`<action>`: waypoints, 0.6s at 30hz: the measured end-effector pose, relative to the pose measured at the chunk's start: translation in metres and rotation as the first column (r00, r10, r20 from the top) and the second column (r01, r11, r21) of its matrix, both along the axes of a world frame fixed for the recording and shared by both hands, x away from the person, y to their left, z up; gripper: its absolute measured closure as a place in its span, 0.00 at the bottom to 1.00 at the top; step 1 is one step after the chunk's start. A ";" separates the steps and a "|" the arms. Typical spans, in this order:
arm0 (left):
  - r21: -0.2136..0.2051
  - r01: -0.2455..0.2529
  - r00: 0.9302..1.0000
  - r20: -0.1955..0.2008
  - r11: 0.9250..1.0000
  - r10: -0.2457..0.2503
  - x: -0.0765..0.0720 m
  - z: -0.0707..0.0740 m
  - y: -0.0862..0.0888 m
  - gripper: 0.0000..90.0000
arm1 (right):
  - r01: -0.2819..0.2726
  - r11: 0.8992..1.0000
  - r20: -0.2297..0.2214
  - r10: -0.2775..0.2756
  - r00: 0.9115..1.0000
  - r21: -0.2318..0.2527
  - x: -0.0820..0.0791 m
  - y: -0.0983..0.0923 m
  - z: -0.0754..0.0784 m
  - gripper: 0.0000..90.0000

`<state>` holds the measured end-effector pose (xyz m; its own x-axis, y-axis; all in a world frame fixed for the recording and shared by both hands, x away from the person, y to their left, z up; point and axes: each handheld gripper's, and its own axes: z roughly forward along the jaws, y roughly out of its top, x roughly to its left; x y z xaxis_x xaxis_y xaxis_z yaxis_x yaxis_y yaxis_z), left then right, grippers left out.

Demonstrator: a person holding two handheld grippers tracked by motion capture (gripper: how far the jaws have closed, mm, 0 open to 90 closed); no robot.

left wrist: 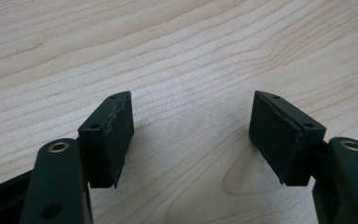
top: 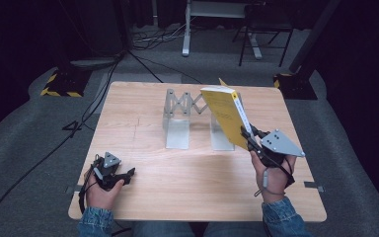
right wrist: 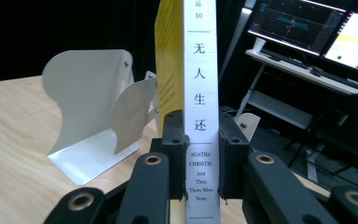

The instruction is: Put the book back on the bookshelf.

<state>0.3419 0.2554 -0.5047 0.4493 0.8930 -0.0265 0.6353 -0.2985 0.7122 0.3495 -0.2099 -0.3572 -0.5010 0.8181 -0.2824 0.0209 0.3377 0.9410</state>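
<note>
Right gripper (top: 250,139) clamped on yellow book (top: 225,114), jaws pressing both sides near spine's lower end. Held off wooden table (top: 143,197), tilted, top leaning away toward table's far side, just in front of metal book rack (top: 177,126) w/ scissor-link back. Seen from right gripper view: white spine (right wrist: 200,93) upright btwn pads, Chinese characters above, "Agatha Christie, And Then There Were None" below; rack's pale curved dividers (right wrist: 93,98) to left; monitors (right wrist: 307,28) on desk in bkgd at right. Left gripper (top: 123,174) resting low at table's near-left corner, held by left hand (top: 101,195), jaws spread wide over bare wood grain, nothing btwn them. Denim sleeves at bottom edge.
</note>
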 end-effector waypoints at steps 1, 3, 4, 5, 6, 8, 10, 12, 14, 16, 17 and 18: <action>-0.001 0.000 1.000 0.000 1.000 0.000 0.000 0.000 0.000 0.35 | 0.009 1.000 -0.003 -0.009 1.000 0.004 0.003 0.000 0.001 0.85; 0.001 -0.001 1.000 0.002 1.000 0.001 0.000 0.000 0.000 0.35 | 0.021 1.000 -0.010 -0.021 1.000 0.013 0.007 0.000 0.003 0.85; 0.002 -0.002 1.000 0.002 1.000 0.002 0.000 0.000 0.000 0.35 | 0.028 0.999 -0.015 -0.028 1.000 0.027 0.010 0.000 0.003 0.85; 0.002 -0.002 1.000 0.001 1.000 0.002 0.000 0.000 0.000 0.35 | 0.034 0.999 -0.022 -0.033 0.999 0.042 0.013 0.000 0.004 0.85; 0.003 -0.002 1.000 0.001 1.000 0.002 0.000 0.000 0.000 0.35 | 0.039 0.998 -0.028 -0.038 0.999 0.057 0.016 -0.001 0.004 0.85; 0.003 -0.002 1.000 0.001 1.000 0.002 0.000 0.000 -0.001 0.35 | 0.054 0.995 -0.035 -0.052 0.998 0.081 0.023 0.000 0.004 0.85; 0.001 -0.004 1.000 0.003 1.000 0.004 0.000 0.000 -0.001 0.35 | 0.075 0.993 -0.045 -0.072 0.996 0.092 0.030 0.004 0.003 0.85; 0.001 -0.004 1.000 0.003 1.000 0.004 0.000 0.000 -0.001 0.35 | 0.079 0.993 -0.050 -0.075 0.996 0.091 0.032 0.005 0.003 0.85; 0.001 -0.004 1.000 0.002 1.000 0.004 0.000 0.000 -0.001 0.35 | 0.092 0.991 -0.048 -0.087 0.995 0.101 0.037 0.010 0.002 0.85; 0.002 -0.003 1.000 0.003 1.000 0.003 0.000 0.000 -0.001 0.35 | 0.099 0.989 -0.043 -0.095 0.995 0.112 0.041 0.015 0.002 0.85; 0.002 -0.003 1.000 0.003 1.000 0.003 0.000 0.000 -0.001 0.35 | 0.103 0.988 -0.043 -0.098 0.994 0.115 0.046 0.019 0.002 0.85; 0.002 -0.003 1.000 0.003 1.000 0.003 0.000 0.000 -0.001 0.35 | 0.103 0.988 -0.043 -0.098 0.994 0.115 0.046 0.019 0.002 0.85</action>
<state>0.3422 0.2548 -0.5048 0.4466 0.8945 -0.0231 0.6340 -0.2981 0.7135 0.3950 -0.1911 -0.3556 -0.4229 0.8910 -0.1652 0.0844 0.2203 0.9718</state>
